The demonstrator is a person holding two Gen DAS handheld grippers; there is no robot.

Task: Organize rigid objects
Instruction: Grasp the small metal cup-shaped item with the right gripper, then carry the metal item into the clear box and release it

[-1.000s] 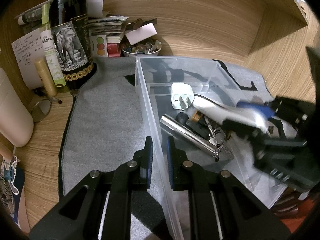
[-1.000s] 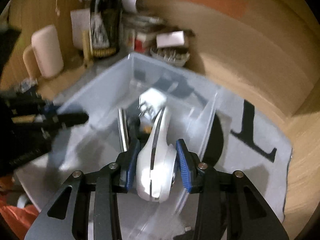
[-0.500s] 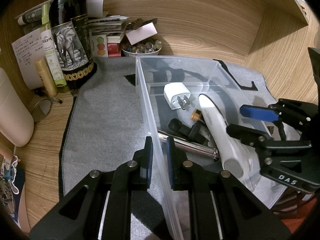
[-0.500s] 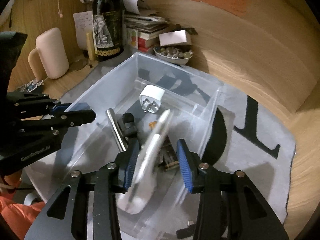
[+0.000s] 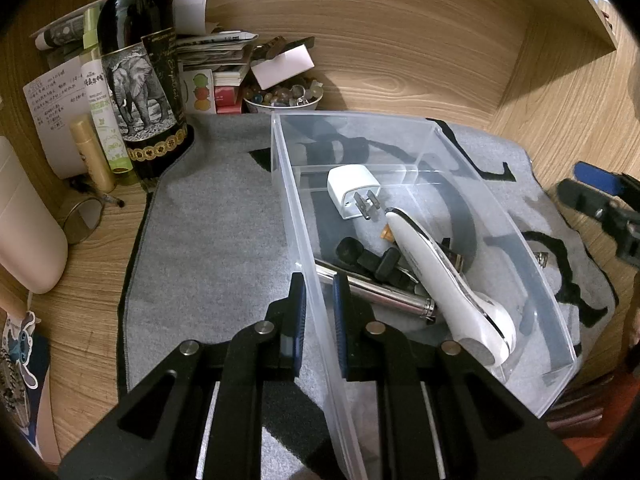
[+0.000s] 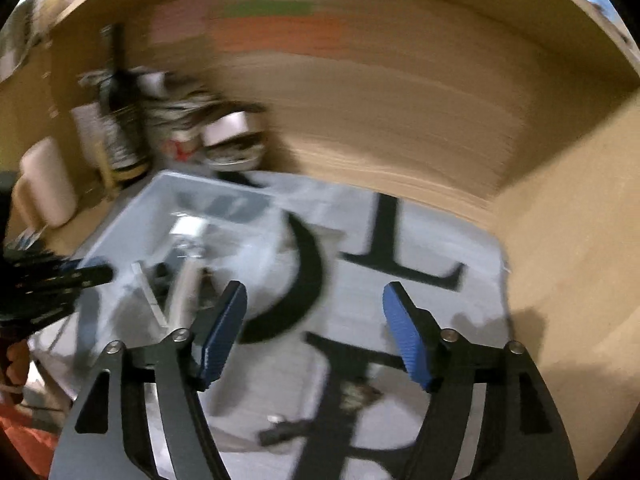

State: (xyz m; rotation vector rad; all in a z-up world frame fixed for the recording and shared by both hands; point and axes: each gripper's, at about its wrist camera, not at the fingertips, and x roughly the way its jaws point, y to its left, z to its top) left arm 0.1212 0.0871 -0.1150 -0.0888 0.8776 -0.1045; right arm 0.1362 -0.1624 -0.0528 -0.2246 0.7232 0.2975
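The left gripper (image 5: 319, 312) had its blue-padded fingers (image 5: 298, 322) drawn in tight on the near long wall of the clear plastic bin (image 5: 500, 216), one finger outside the wall and one inside, pinching the thin plastic between them. The bin stood on a grey mat (image 5: 208, 240) with black lettering. Inside it lay a white handheld device (image 5: 444, 284), stretched lengthwise with its round head toward the near end, resting across a metal cylinder (image 5: 384, 294) and some small black pieces (image 5: 360, 254); a white plug adapter (image 5: 354, 192) sat farther back.

The right gripper (image 6: 314, 334) had just been opening, and its fingers (image 6: 222, 330) stood spread wide with nothing between them, touching nothing. It hung over the mat (image 6: 420, 248) just beside the bin (image 6: 160, 208), the picture badly blurred. From the left wrist camera one of its blue pads showed at the right edge, apart from the bin.
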